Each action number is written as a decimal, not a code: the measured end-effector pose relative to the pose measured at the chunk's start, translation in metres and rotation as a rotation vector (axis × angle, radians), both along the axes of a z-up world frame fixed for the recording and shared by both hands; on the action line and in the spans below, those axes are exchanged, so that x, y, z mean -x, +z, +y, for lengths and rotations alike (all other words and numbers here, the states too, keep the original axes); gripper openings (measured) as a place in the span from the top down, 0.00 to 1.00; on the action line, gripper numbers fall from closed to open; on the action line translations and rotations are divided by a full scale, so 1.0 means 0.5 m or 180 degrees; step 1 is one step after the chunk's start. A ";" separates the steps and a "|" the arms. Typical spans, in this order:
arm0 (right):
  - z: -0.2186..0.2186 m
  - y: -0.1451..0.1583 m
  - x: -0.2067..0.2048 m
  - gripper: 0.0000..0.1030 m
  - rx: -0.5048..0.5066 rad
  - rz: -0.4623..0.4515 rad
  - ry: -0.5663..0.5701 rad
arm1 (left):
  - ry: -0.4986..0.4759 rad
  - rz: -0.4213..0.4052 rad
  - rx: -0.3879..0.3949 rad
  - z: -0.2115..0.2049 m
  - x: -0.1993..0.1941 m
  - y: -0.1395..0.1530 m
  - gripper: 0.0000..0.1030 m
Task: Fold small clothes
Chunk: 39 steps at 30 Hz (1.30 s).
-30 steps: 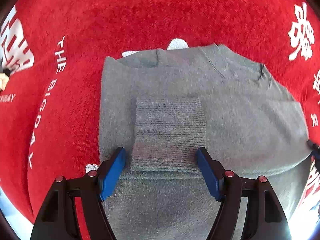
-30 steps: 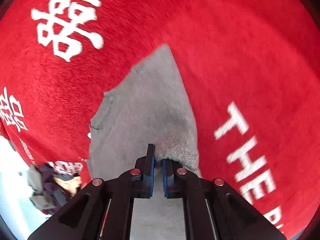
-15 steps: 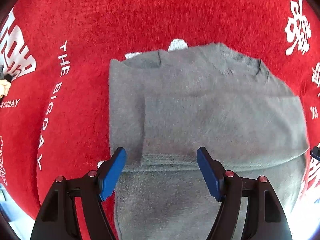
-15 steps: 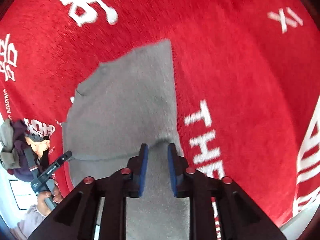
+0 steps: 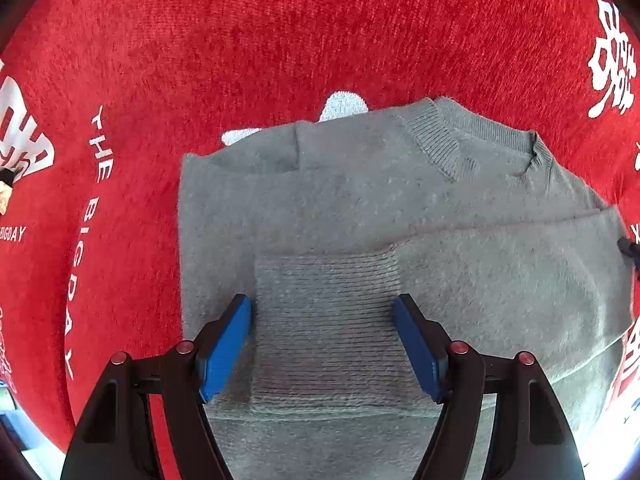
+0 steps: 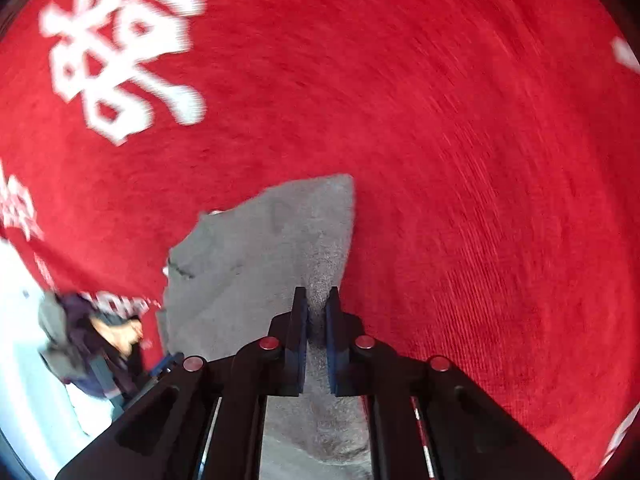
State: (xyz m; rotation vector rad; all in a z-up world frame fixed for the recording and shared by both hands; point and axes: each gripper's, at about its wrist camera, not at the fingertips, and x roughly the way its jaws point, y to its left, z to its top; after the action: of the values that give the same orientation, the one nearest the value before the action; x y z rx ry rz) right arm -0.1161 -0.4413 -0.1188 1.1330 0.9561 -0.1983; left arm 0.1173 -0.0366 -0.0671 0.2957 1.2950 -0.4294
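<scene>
A grey knit sweater (image 5: 360, 200) lies flat on a red cloth (image 5: 280, 40), its ribbed collar (image 5: 480, 136) at the far side. One sleeve is folded across the body and its ribbed cuff (image 5: 328, 320) lies between the blue pads of my left gripper (image 5: 322, 304). That gripper points down, open, one pad beside each edge of the cuff. In the right wrist view the sweater (image 6: 248, 264) shows as a grey wedge. My right gripper (image 6: 316, 296) is shut on a ridge of its fabric at the right-hand edge.
The red cloth (image 6: 480, 160) carries white lettering and large white characters (image 6: 120, 60). At the lower left of the right wrist view a person (image 6: 100, 340) shows beyond the cloth's edge, over a pale floor (image 6: 24, 360). A dark tip (image 5: 630, 248) pokes in at the left wrist view's right edge.
My right gripper opened a little, shifted along the sweater's edge and shut again on the fabric. The left gripper drifted off the cuff and back, staying open.
</scene>
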 end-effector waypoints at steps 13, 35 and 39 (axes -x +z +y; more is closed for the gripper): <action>0.071 0.031 -0.025 0.60 0.1033 0.0806 0.0344 | 0.0038 -0.0028 -0.0048 0.008 0.007 -0.012 0.23; 0.236 0.074 0.084 0.37 0.0790 0.0932 0.0450 | 0.0027 0.0200 -0.0091 0.018 0.110 0.046 0.23; 0.259 0.069 0.100 0.37 0.0727 0.0950 0.0495 | 0.0152 0.0310 0.0292 0.038 0.102 0.057 0.23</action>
State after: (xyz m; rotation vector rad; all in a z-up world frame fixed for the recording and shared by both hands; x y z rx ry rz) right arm -0.1663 -0.3116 -0.0846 0.8281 1.2470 -0.3478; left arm 0.0664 -0.0175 -0.0386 0.1681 1.3702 -0.4658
